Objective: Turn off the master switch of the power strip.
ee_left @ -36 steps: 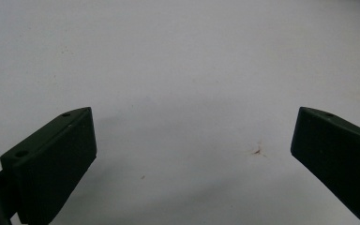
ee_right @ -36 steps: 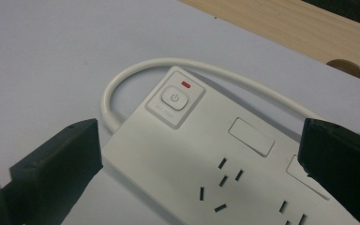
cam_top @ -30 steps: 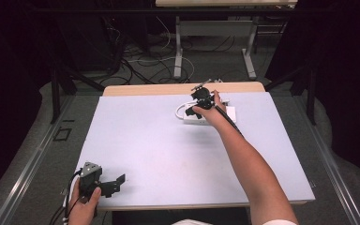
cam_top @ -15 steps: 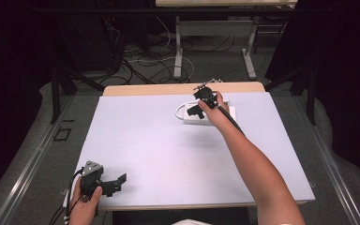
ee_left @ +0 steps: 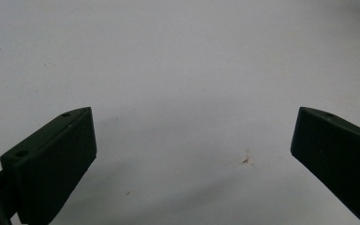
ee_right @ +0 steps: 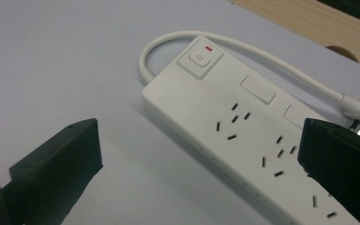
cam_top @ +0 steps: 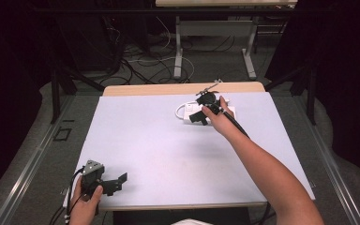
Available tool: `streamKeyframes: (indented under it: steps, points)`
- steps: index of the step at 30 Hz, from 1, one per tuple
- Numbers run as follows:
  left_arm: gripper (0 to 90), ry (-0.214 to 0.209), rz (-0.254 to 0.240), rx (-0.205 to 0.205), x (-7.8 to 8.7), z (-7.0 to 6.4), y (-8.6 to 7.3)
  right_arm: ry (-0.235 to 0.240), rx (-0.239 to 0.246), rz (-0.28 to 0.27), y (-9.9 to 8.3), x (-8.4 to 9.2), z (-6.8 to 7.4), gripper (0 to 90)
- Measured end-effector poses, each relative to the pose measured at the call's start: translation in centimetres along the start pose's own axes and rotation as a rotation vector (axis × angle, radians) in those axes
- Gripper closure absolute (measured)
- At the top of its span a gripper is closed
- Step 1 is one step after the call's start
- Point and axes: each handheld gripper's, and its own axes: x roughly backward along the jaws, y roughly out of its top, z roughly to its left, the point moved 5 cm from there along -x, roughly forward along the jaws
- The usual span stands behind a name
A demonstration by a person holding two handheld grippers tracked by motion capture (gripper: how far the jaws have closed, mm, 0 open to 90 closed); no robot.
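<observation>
The white power strip (ee_right: 243, 136) lies at the table's (cam_top: 168, 154) far edge. The right gripper (cam_top: 201, 112), jaws apart, hovers over it; probably grasp squarely across its width. The left gripper (cam_top: 110, 182), jaws apart, idles well away.

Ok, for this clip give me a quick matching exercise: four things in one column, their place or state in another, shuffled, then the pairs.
Things:
1. left gripper
2. right gripper
3. power strip
4. switch

Places or states:
A. at the strip's cord end
B. open, over bare table at the near left corner
C. lying at the table's far edge
D. open, over the strip

Pairs: 1-B, 2-D, 3-C, 4-A
</observation>
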Motion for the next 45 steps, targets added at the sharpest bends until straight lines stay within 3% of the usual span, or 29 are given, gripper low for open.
streamKeyframes:
  steps: [7, 9, 12, 15, 20, 29, 35, 39, 45]
  points:
    - [0.5, -0.001, -0.007, 0.004, 0.1, 0.0, 0.0, 0.007, 0.048, 0.003, -1.9, 1.8, 1.4, 0.0]
    - [0.5, -0.005, 0.008, 0.0, 0.2, 0.0, 0.0, 0.028, 0.061, -0.01, -2.5, 2.3, 1.8, 0.0]
    - [0.5, 0.002, -0.004, 0.003, 0.1, 0.0, 0.0, 0.044, 0.071, -0.028, -3.3, 3.2, 2.1, 0.0]
    - [0.5, -0.002, 0.004, -0.001, 0.2, 0.0, 0.0, 0.079, 0.052, -0.038, -4.2, 4.1, 2.3, 0.0]
    - [0.6, 0.001, 0.008, -0.006, 0.3, 0.0, 0.0, 0.108, 0.047, -0.047, -5.7, 5.9, 2.2, 0.0]
    - [0.5, 0.003, 0.004, 0.001, 0.3, 0.0, -0.1, 0.1, 0.085, -0.08, -9.1, 8.5, 1.7, 0.0]
    - [0.5, 0.009, -0.007, 0.002, 0.3, -0.1, 0.0, 0.093, 0.049, -0.095, -11.6, 9.9, 1.2, 0.0]
    - [0.5, 0.001, 0.014, -0.001, 0.4, -0.1, -0.1, 0.081, 0.029, -0.102, -13.4, 10.6, 0.6, 0.0]
    - [0.5, 0.008, 0.006, 0.001, 0.3, -0.1, -0.1, 0.08, -0.057, -0.132, -15.7, 11.7, -0.7, 0.0]
